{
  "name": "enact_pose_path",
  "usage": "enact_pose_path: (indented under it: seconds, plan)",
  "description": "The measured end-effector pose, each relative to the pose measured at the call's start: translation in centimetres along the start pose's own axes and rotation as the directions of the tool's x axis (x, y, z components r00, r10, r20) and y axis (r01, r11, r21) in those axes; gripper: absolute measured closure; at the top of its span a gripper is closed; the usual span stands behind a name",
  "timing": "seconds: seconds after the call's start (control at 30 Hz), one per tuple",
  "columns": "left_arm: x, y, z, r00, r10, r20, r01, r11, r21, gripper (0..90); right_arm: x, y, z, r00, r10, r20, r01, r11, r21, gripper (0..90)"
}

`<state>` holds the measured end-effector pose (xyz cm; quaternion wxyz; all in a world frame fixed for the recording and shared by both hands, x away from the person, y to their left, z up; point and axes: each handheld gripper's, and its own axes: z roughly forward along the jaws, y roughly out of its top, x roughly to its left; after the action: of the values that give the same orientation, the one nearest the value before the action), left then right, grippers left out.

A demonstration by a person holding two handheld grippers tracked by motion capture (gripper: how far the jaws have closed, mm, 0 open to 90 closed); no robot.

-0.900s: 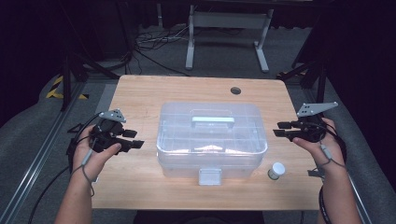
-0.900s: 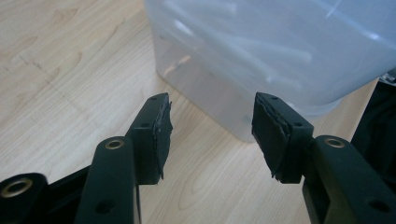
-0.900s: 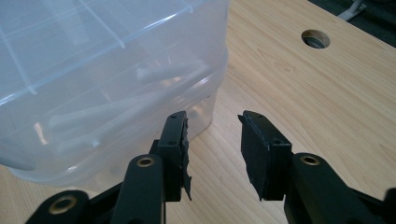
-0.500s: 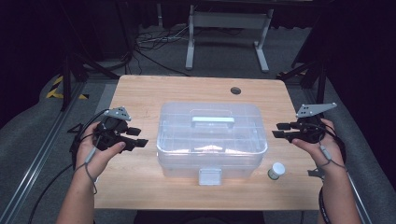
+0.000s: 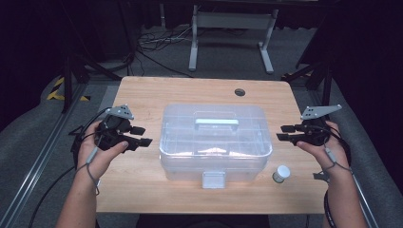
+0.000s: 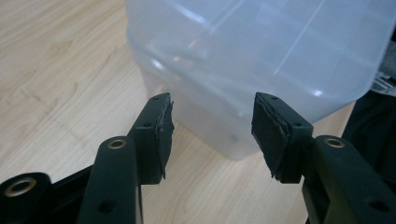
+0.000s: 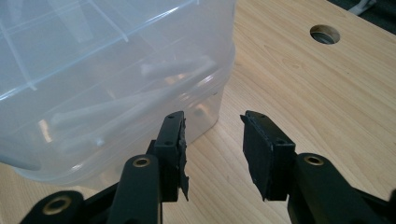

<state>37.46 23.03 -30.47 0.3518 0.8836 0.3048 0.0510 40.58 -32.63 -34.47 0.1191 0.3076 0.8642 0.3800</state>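
A clear plastic storage box (image 5: 214,137) with a pale handle (image 5: 216,122) on its lid stands shut in the middle of the wooden table (image 5: 142,95). My left gripper (image 5: 141,135) hovers just left of the box, open and pointing at its side wall. In the left gripper view the jaws (image 6: 212,119) stand apart with nothing between them, and the box (image 6: 261,56) is right ahead. My right gripper (image 5: 283,133) is a little off the box's right end, also open. In the right gripper view its empty jaws (image 7: 212,135) face the box corner (image 7: 107,70).
A small white-capped bottle (image 5: 281,173) stands on the table near the box's front right corner. The box's front latch (image 5: 213,179) faces the person. A round cable hole (image 5: 240,91) sits at the back right. A metal stand (image 5: 228,28) is on the floor beyond.
The left gripper has edged right and slightly away from the person, closer to the box's side. The right gripper has barely shifted. The box and bottle have stayed put.
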Motion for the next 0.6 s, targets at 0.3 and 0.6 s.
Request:
enact_pose_path:
  seconds: [0.3, 0.6]
  plan:
    - [-1.3, 3.5, -0.1, 0.9972, 0.07, 0.026, -0.07, 0.9975, -0.004, 48.1, 0.1, 0.0, 0.2, 1.0, 0.005, -0.003, -0.005, 1.0, -0.001, 58.4]
    - [-2.5, 6.7, 1.0, 0.9913, 0.119, 0.056, -0.119, 0.9929, -0.008, 47.9, 0.1, -0.2, -0.1, 1.0, 0.005, -0.004, -0.005, 1.0, -0.005, 57.9]
